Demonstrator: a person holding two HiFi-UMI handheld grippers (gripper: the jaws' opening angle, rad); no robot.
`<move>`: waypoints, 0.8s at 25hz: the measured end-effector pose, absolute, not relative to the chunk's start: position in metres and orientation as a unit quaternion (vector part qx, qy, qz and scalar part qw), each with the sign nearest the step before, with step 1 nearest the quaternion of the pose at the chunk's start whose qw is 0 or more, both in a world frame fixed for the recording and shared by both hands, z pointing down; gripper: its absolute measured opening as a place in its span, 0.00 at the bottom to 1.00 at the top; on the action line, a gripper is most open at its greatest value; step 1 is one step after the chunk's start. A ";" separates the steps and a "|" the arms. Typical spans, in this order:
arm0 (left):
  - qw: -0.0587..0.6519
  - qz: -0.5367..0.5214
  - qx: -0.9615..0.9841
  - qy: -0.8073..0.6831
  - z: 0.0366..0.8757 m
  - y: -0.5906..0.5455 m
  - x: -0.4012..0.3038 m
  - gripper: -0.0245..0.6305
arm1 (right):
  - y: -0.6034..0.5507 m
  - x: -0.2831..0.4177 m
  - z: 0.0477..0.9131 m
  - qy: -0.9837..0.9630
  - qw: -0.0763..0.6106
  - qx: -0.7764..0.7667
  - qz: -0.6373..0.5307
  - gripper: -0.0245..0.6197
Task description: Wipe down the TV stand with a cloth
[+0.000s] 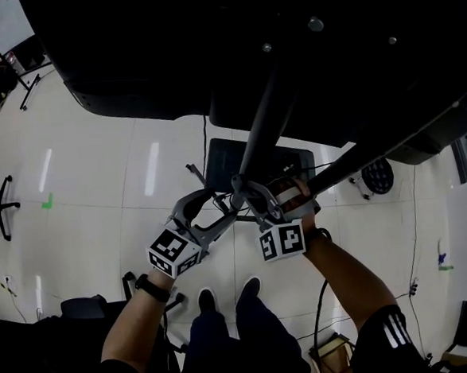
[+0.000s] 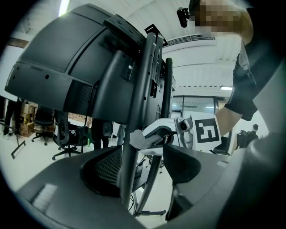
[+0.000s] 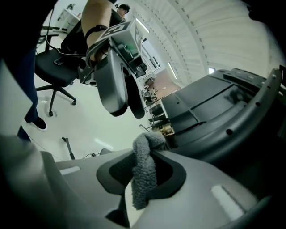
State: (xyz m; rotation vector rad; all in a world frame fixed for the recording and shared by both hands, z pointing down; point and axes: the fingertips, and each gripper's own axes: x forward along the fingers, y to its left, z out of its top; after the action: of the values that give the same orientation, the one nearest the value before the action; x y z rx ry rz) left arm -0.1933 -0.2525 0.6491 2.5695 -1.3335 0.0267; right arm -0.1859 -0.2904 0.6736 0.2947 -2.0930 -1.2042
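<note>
Grey fluffy cloth (image 3: 144,179) is pinched in the closed right gripper (image 3: 143,164), right at the black metal stand pole (image 2: 134,112). The left gripper (image 2: 145,164) (jaws apart) has this pole between its jaws.

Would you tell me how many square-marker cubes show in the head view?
2. One cube sits lower left of the stand's pole; the other sits lower right of it. None seems hidden.

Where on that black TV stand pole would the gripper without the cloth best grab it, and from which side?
Probably the straight stretch of the pole, clear of the TV. It is slim and even there, so the jaws should close across it, coming square-on from the person's side. The left gripper already straddles it, jaws apart, near the cloth.
</note>
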 end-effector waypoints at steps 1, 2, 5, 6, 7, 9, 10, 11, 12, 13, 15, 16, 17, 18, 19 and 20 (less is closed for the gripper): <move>0.128 0.011 0.882 -0.454 0.661 -0.252 -0.195 0.51 | -0.290 -0.185 0.688 -0.807 0.355 0.114 -0.457 0.13; 0.132 0.013 0.882 -0.452 0.673 -0.252 -0.196 0.51 | -0.290 -0.184 0.702 -0.808 0.362 0.116 -0.449 0.13; 0.146 0.018 0.884 -0.445 0.709 -0.253 -0.199 0.52 | -0.290 -0.180 0.747 -0.811 0.383 0.119 -0.426 0.13; 0.151 0.019 0.884 -0.442 0.721 -0.254 -0.199 0.52 | -0.291 -0.178 0.761 -0.811 0.389 0.120 -0.420 0.13; 0.155 0.019 0.884 -0.440 0.733 -0.255 -0.197 0.52 | -0.291 -0.177 0.775 -0.812 0.393 0.119 -0.416 0.13; 0.162 0.021 0.886 -0.434 0.756 -0.257 -0.193 0.52 | -0.292 -0.176 0.802 -0.810 0.400 0.117 -0.413 0.13; 0.166 0.022 0.887 -0.431 0.767 -0.258 -0.191 0.52 | -0.293 -0.177 0.815 -0.809 0.403 0.115 -0.412 0.13; 0.170 0.023 0.887 -0.428 0.778 -0.259 -0.187 0.52 | -0.293 -0.177 0.828 -0.809 0.406 0.114 -0.409 0.13; 0.175 0.024 0.888 -0.424 0.789 -0.260 -0.184 0.52 | -0.293 -0.177 0.841 -0.810 0.410 0.114 -0.404 0.13; 0.180 0.024 0.889 -0.420 0.799 -0.260 -0.180 0.52 | -0.293 -0.177 0.854 -0.810 0.414 0.114 -0.398 0.13; 0.189 0.028 0.890 -0.415 0.820 -0.260 -0.173 0.52 | -0.292 -0.177 0.879 -0.809 0.422 0.112 -0.392 0.13; 0.192 0.030 0.890 -0.413 0.829 -0.260 -0.170 0.52 | -0.292 -0.177 0.890 -0.806 0.427 0.109 -0.395 0.13; 0.194 0.033 0.890 -0.412 0.838 -0.260 -0.168 0.52 | -0.292 -0.177 0.901 -0.801 0.433 0.106 -0.400 0.13; 0.194 0.037 0.890 -0.412 0.846 -0.260 -0.166 0.52 | -0.292 -0.177 0.912 -0.796 0.438 0.104 -0.405 0.13; 0.195 0.042 0.890 -0.410 0.854 -0.260 -0.165 0.52 | -0.293 -0.178 0.922 -0.794 0.443 0.102 -0.404 0.13; 0.196 0.047 0.891 -0.407 0.861 -0.259 -0.163 0.52 | -0.293 -0.177 0.932 -0.794 0.447 0.101 -0.399 0.13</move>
State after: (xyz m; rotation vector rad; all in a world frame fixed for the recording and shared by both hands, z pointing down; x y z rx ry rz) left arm -0.1634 -0.2593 0.8605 2.4962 -1.1411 0.1303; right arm -0.1773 -0.2931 0.9319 0.2493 -1.9666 -0.9879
